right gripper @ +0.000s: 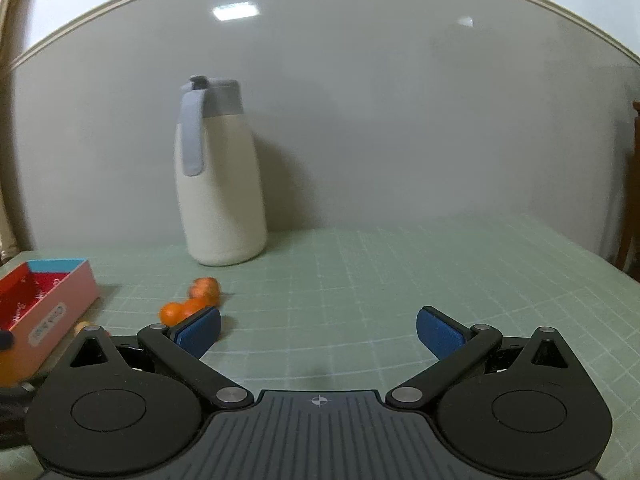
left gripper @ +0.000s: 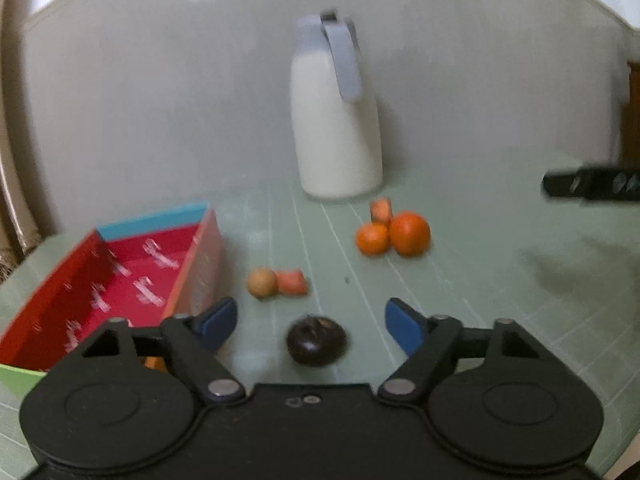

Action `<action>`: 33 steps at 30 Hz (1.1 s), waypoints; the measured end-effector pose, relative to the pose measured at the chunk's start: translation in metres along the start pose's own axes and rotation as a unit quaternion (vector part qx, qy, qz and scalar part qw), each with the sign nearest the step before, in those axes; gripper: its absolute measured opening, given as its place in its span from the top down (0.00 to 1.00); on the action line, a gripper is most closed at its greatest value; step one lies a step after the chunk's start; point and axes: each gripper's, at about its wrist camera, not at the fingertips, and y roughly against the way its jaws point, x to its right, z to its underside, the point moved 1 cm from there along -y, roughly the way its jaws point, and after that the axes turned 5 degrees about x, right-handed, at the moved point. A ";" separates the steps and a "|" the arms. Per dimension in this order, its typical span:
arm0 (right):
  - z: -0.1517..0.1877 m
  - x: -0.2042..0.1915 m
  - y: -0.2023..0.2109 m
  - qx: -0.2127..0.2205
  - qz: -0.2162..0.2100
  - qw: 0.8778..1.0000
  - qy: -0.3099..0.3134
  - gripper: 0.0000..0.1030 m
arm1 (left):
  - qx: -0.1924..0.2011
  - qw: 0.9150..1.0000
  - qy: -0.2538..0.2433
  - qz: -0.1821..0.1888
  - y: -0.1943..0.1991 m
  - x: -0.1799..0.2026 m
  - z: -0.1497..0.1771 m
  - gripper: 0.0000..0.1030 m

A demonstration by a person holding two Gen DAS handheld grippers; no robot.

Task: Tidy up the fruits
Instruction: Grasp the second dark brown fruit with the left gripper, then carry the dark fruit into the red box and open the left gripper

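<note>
In the left wrist view my left gripper [left gripper: 311, 326] is open, with a dark purple round fruit [left gripper: 316, 341] on the mat between its blue fingers, untouched. Beyond lie a tan round fruit [left gripper: 262, 282] beside an orange piece [left gripper: 293, 282], and two oranges [left gripper: 409, 233] with another orange piece [left gripper: 381, 209] behind. A red box [left gripper: 120, 280] with a blue end stands open at the left. My right gripper [right gripper: 318, 330] is open and empty above the mat; the oranges [right gripper: 176, 312] and the box [right gripper: 48, 308] show at its left.
A white jug with a grey lid and handle [left gripper: 334, 120] stands by the wall; it also shows in the right wrist view [right gripper: 218, 184]. The green grid mat [right gripper: 400, 280] covers the table. The right gripper's tip [left gripper: 592, 184] shows at the far right.
</note>
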 end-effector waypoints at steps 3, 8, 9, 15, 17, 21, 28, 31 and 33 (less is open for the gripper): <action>0.002 0.007 -0.002 -0.003 0.002 1.000 -0.003 0.00 | -0.031 1.000 0.004 -0.001 -0.015 0.002 0.003 0.50; 0.003 0.015 -0.002 -0.004 0.003 1.000 -0.004 0.00 | -0.060 0.998 0.016 -0.010 -0.023 0.000 0.010 0.65; 0.003 0.017 -0.002 -0.004 0.003 1.000 -0.006 0.00 | -0.059 0.998 0.016 -0.009 -0.024 -0.001 0.009 0.70; 0.001 0.016 -0.002 -0.008 0.002 1.000 -0.011 0.00 | -0.027 0.999 0.016 -0.010 -0.015 -0.001 0.004 0.71; 0.001 0.014 -0.002 -0.010 0.001 1.000 -0.011 0.00 | -0.007 1.000 0.020 -0.017 -0.008 -0.004 0.000 0.71; 0.000 0.004 -0.003 -0.014 -0.004 1.000 -0.008 0.00 | 0.046 0.998 0.041 -0.034 0.011 -0.020 -0.009 0.71; 0.001 -0.025 -0.007 -0.020 -0.030 0.999 0.002 0.00 | 0.077 0.989 0.079 -0.103 0.028 -0.071 -0.013 0.71; 0.002 -0.041 -0.010 -0.023 -0.044 0.999 0.011 0.00 | 0.060 0.984 0.099 -0.136 0.028 -0.103 -0.010 0.71; 0.003 -0.051 -0.010 -0.025 -0.052 0.998 0.019 0.00 | 0.045 0.981 0.108 -0.152 0.026 -0.120 -0.006 0.71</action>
